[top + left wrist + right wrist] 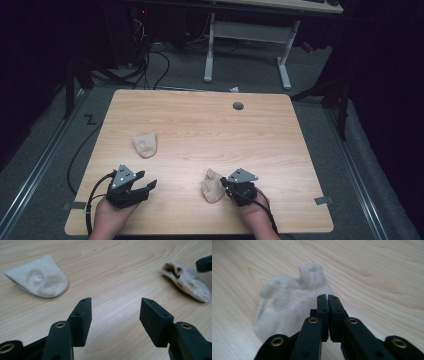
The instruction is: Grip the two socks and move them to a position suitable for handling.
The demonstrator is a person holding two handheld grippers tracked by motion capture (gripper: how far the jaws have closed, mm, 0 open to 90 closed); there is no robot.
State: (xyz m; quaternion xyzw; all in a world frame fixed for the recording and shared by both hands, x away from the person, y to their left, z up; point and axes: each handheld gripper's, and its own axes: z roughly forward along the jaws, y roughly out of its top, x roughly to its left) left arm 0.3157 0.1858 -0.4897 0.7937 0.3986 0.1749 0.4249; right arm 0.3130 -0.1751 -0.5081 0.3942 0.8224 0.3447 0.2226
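Two beige socks lie on the wooden table [200, 120]. A flat sock [145, 144] [38, 280] rests left of centre, beyond my left gripper [147, 185] [116, 302]. That gripper is open near the front left edge, with bare wood between its jaws. A crumpled sock [212, 186] [186, 281] [287, 305] lies near the front, right of centre. My right gripper [223, 181] [327, 296] is shut, its tips at the right edge of this sock. No fabric is visible between the jaws. In the left gripper view, the right gripper [205, 263] shows at the far right, beside the crumpled sock.
A round grey grommet [238, 105] sits in the table's far side. Beyond the table a white desk frame [210, 55] stands on the carpet, with black cables [150, 70] on the floor. A metal rail [35, 170] runs along the left.
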